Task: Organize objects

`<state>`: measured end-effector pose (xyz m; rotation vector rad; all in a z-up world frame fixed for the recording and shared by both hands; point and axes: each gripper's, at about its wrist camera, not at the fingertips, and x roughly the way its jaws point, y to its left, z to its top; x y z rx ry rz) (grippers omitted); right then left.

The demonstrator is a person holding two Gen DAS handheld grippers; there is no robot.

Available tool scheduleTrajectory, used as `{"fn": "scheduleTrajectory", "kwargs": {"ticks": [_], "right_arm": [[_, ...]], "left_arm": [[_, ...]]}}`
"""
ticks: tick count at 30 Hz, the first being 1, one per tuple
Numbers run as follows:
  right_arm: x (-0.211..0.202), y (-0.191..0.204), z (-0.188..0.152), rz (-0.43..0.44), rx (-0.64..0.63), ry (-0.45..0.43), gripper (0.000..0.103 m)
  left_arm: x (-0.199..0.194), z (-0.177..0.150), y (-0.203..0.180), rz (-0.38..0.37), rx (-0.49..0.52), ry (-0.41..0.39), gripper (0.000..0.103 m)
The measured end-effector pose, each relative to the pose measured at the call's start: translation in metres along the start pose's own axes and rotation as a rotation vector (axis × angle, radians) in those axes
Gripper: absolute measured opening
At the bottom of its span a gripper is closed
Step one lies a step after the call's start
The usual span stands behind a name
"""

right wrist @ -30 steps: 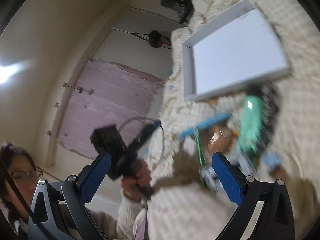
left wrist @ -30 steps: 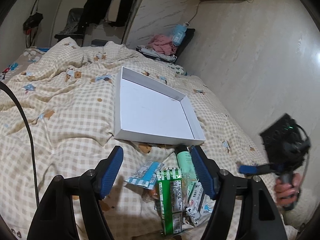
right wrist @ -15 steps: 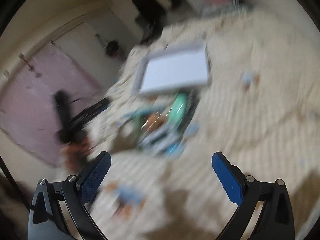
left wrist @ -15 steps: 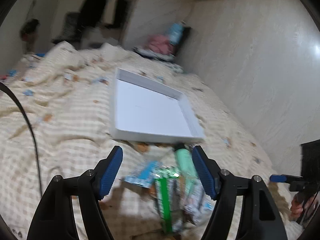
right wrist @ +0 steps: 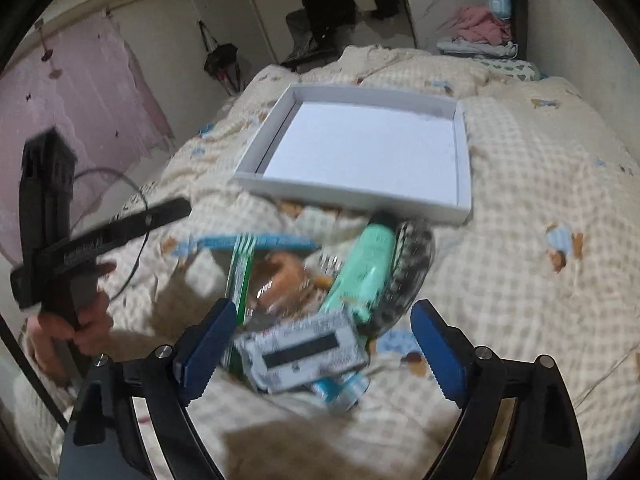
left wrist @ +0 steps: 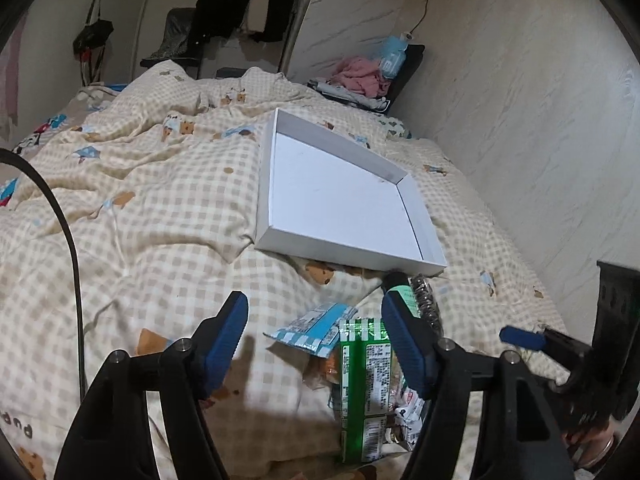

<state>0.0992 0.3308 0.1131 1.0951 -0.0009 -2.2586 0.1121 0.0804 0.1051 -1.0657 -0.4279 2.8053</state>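
Observation:
A shallow white box (left wrist: 264, 184) (right wrist: 464, 164) lies open and empty on the checked bedspread. In front of it is a heap of things: a green carton (left wrist: 362, 384) (right wrist: 240, 268), a mint-green bottle (left wrist: 402, 292) (right wrist: 366, 268), a blue-and-white packet (left wrist: 316, 326), a dark brush (right wrist: 414, 256) and a white packet (right wrist: 304, 350). My left gripper (left wrist: 316, 332) is open and empty just above the heap's left side. My right gripper (right wrist: 320, 346) is open and empty above the heap's near side. Each gripper shows in the other's view.
The bedspread (left wrist: 132, 200) is rumpled, with folds to the left of the box. A wall (left wrist: 540, 120) runs along the bed's right side. Clothes (left wrist: 362, 78) are piled at the head of the bed. A black cable (left wrist: 68, 240) hangs at left.
The right gripper has swung round from a sideways tilt and now faces the heap and the box squarely. The left gripper has barely moved. Both stay open.

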Motion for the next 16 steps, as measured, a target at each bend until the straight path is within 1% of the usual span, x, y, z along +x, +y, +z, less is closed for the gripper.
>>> {"fn": "scheduleTrajectory", "kwargs": {"ticks": [4,6,10,13,16], "right_arm": [[-0.011,0.000,-0.002,-0.010,-0.008,-0.049,0.091],[-0.011,0.000,-0.002,-0.015,-0.002,-0.042,0.091],[-0.006,-0.003,-0.002,-0.006,0.016,-0.019,0.091],[-0.006,-0.005,-0.002,-0.005,0.027,-0.016,0.091],[-0.005,-0.008,-0.003,-0.003,0.036,-0.012,0.091]], "left_arm": [[0.004,-0.003,-0.004,0.030,0.022,0.017,0.077],[0.006,-0.004,-0.008,0.038,0.041,0.026,0.079],[0.010,-0.007,-0.015,0.055,0.088,0.040,0.080],[0.009,-0.009,-0.019,0.030,0.106,0.041,0.080],[0.010,-0.008,-0.021,0.034,0.115,0.042,0.080]]}}
